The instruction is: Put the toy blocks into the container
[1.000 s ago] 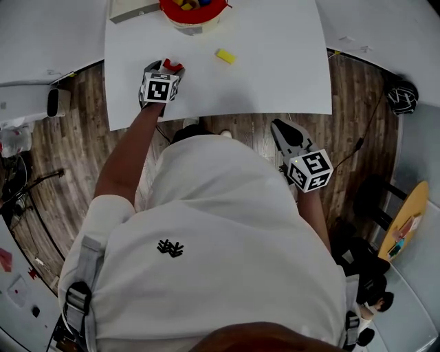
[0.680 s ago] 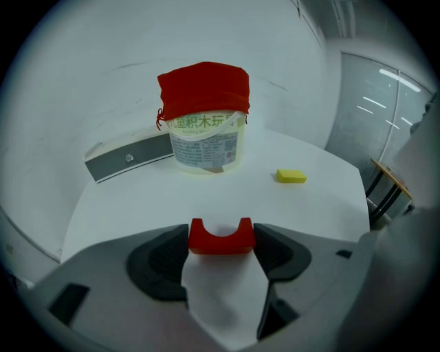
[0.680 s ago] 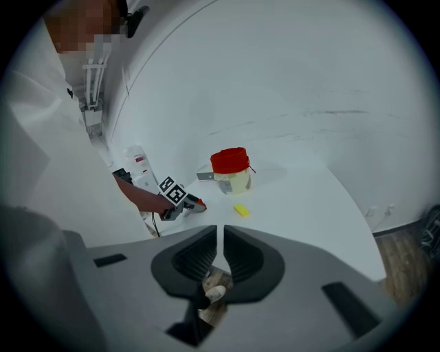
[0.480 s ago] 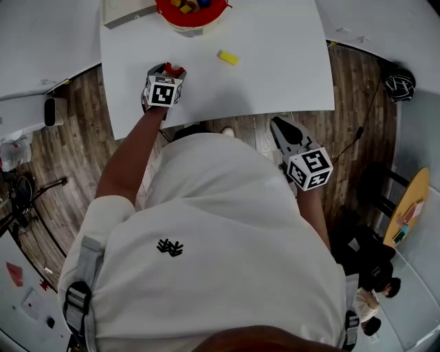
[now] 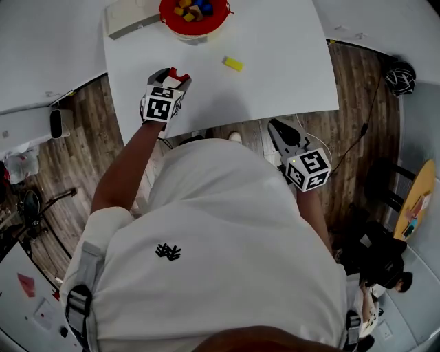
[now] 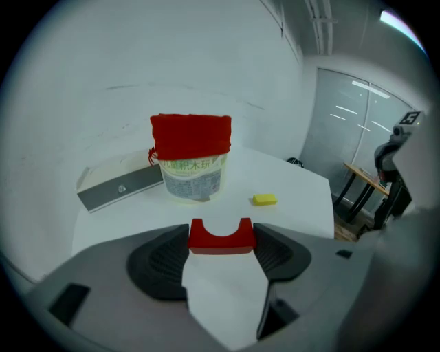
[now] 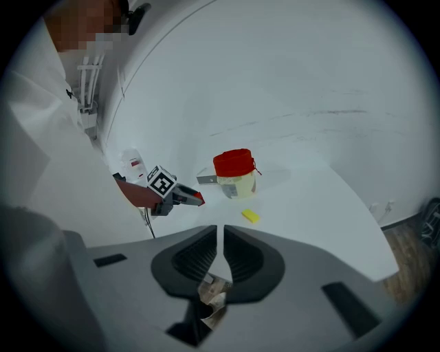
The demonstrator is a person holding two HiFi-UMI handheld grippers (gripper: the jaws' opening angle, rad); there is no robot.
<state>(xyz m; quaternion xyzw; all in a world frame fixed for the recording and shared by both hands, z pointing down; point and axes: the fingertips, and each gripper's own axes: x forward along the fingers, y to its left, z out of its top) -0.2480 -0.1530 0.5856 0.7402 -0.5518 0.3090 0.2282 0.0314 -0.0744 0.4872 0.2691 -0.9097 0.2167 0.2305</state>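
Observation:
A red arch-shaped block (image 6: 221,237) sits between the pads of my left gripper (image 6: 221,242), which is shut on it. In the head view this gripper (image 5: 175,75) and the red block (image 5: 179,71) are over the front left of the white table (image 5: 282,41). Beyond them stands the container (image 5: 193,15), a tub with a red liner (image 6: 191,159) that holds several blocks. A yellow block (image 5: 233,64) lies on the table to its right (image 6: 265,199). My right gripper (image 5: 277,128) is shut and empty (image 7: 220,237), off the table over the wooden floor.
A grey flat box (image 5: 130,17) lies left of the container (image 6: 119,187). The table's front edge (image 5: 227,117) runs just ahead of the person's body. Wooden floor with cables (image 5: 357,137) lies to the right, and a round yellow table (image 5: 412,206) is at the far right.
The left gripper keeps the red block between its jaws and has barely shifted over the table. The right gripper has stayed where it was. The head view has drifted slightly.

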